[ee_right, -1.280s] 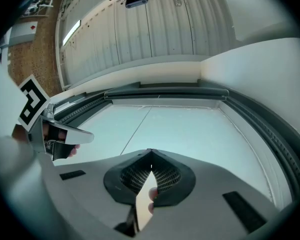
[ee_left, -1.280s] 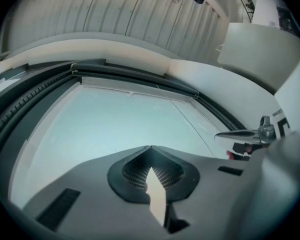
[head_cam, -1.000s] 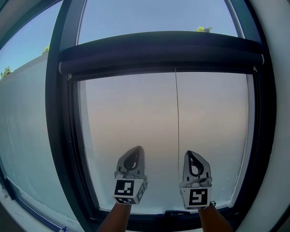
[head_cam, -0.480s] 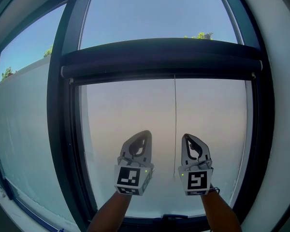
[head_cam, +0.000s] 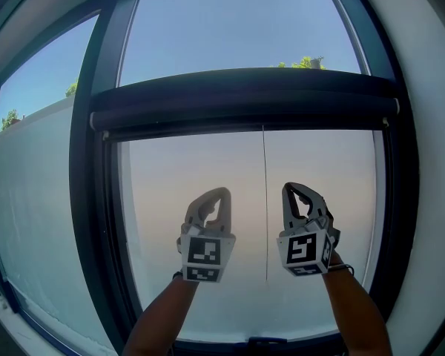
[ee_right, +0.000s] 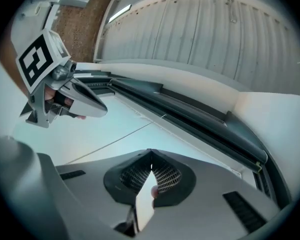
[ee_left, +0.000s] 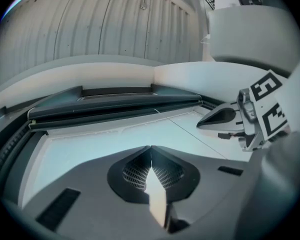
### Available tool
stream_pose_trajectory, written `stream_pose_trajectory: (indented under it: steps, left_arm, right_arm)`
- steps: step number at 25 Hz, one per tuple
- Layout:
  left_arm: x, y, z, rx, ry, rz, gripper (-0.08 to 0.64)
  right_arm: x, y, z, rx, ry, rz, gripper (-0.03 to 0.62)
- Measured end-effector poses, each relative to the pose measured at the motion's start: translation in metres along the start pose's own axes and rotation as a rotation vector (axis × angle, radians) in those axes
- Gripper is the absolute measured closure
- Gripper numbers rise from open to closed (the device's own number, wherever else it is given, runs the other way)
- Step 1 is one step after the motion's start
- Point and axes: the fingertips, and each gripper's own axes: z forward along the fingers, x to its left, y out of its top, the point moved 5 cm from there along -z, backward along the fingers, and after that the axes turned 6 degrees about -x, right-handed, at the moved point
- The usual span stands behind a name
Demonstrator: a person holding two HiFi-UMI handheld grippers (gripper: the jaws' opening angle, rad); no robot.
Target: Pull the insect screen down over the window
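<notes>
- Now both hands stand higher against the glass than a second ago. The left gripper (head_cam: 219, 193) and the right gripper (head_cam: 291, 190) have climbed from the pane's lower edge to about its middle.
- The insect screen (head_cam: 245, 99) is rolled up in its dark housing at twelve o'clock from them. The window pane (head_cam: 193, 169) below it is uncovered, so I judge the rise to be a reach and the pull not yet begun.
- A thin pull cord (head_cam: 265, 199) hangs from the housing between the two grippers, at nine o'clock from the right one. Neither touches it.
- Each gripper's own view shows its jaws pressed together tip to tip with nothing between them, which the head view, looking from behind, cannot settle.
- Only the head view shows the grippers flanking the cord. The gripper views add a corrugated ceiling (ee_left: 115, 24) above the housing.
</notes>
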Motion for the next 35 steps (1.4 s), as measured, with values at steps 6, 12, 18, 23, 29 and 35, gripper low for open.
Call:
stream_pose_trajectory:
  steps: [6, 12, 18, 23, 29, 35]
  left_arm:
    - [0.009, 0.012, 0.029, 0.019, 0.012, 0.227, 0.557]
    - [0.009, 0.023, 0.053, 0.105, 0.004, 0.468, 0.452]
    - [0.022, 0.022, 0.069, 0.230, 0.002, 0.688, 0.342]
    - [0.036, 0.027, 0.079, 0.297, -0.044, 0.904, 0.238]
    - [0.045, 0.038, 0.096, 0.335, -0.045, 0.986, 0.201]
    - [0.046, 0.036, 0.104, 0.414, -0.107, 1.029, 0.201]
  right_arm:
    - [-0.012, 0.013, 0.028, 0.020, 0.051, -0.144, 0.588]
    - [-0.014, 0.019, 0.044, 0.049, 0.087, -0.240, 0.503]
    - [-0.024, 0.025, 0.056, 0.068, 0.100, -0.440, 0.474]
    - [-0.039, 0.032, 0.072, 0.085, 0.136, -0.634, 0.407]
    - [-0.059, 0.040, 0.091, 0.163, 0.155, -0.771, 0.369]
    - [-0.055, 0.039, 0.102, 0.254, 0.221, -0.827, 0.364]
